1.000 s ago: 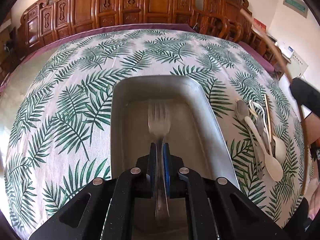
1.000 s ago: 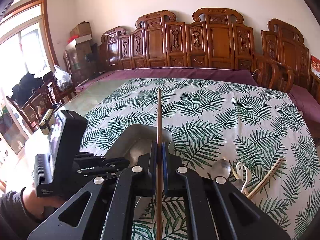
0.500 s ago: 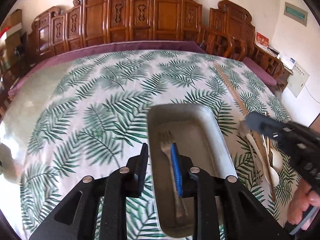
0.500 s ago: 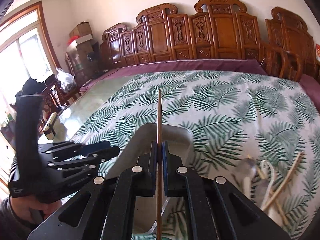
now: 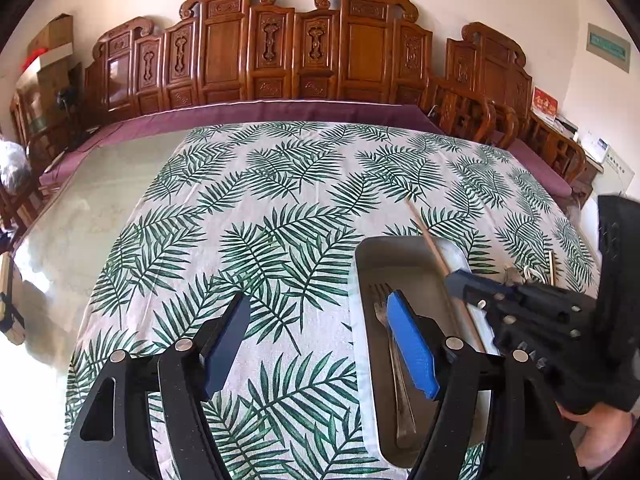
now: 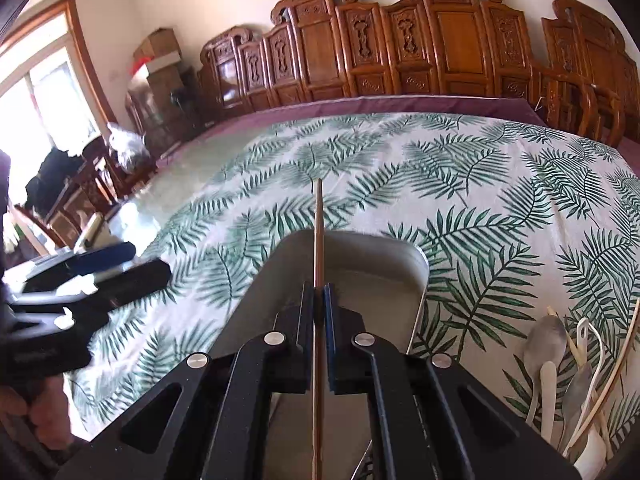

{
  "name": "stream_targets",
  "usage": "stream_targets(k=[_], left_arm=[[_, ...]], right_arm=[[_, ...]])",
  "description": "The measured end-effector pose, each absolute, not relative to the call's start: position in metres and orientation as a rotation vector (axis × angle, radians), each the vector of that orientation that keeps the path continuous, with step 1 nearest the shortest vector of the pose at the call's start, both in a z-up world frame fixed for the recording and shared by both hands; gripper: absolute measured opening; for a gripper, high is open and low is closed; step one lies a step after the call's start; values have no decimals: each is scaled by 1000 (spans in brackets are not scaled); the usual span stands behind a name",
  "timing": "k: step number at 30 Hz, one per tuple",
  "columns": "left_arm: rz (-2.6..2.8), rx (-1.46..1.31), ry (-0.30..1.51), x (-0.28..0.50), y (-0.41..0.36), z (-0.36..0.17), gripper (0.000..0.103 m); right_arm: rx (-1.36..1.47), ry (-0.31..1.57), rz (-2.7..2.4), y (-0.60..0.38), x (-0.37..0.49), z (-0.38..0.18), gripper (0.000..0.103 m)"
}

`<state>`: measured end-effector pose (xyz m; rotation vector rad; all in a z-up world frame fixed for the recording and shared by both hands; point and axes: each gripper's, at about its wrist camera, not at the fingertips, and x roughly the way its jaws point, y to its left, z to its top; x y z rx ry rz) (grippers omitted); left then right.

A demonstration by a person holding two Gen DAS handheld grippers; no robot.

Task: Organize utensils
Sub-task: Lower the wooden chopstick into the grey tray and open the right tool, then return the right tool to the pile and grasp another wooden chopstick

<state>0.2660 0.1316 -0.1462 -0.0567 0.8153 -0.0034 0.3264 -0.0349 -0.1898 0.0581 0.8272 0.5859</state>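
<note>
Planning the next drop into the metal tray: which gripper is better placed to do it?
Right. The right gripper is shut on a brown chopstick directly above the tray. The left gripper, jaws opening, holds nothing; the fork lies in the tray.

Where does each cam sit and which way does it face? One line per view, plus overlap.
Left wrist: on the left gripper, jaws opening with nothing between them, angled down at the tablecloth and metal tray holding a fork; right gripper intrudes at right.
Right wrist: on the right gripper, shut on a chopstick, aimed over the tray; left gripper and a hand at left.
Shared: tray, chopstick, tablecloth, carved chairs.
</note>
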Motion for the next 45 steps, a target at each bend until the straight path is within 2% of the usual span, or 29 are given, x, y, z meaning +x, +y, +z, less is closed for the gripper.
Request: stream_targets(k=[4, 19, 23, 31, 35, 45], left_arm=[[6, -52, 811, 265, 131, -146, 69], [3, -69, 793, 263, 129, -141, 70], [-8, -71, 777, 261, 123, -138, 70], [-81, -73, 750, 255, 87, -128, 70], [-135, -65, 742, 250, 61, -126, 70], [-236, 7, 725, 233, -3, -129, 70]], right_arm=[[-25, 822, 569, -27, 320, -198, 6], [-31, 875, 587, -34, 310, -205, 8], [-23, 842, 641, -46, 302, -194, 12], [-65, 741, 603, -110, 273, -152, 13], [-104, 720, 527, -157, 262, -143, 30], [-95, 758, 355, -241, 272, -164, 31]])
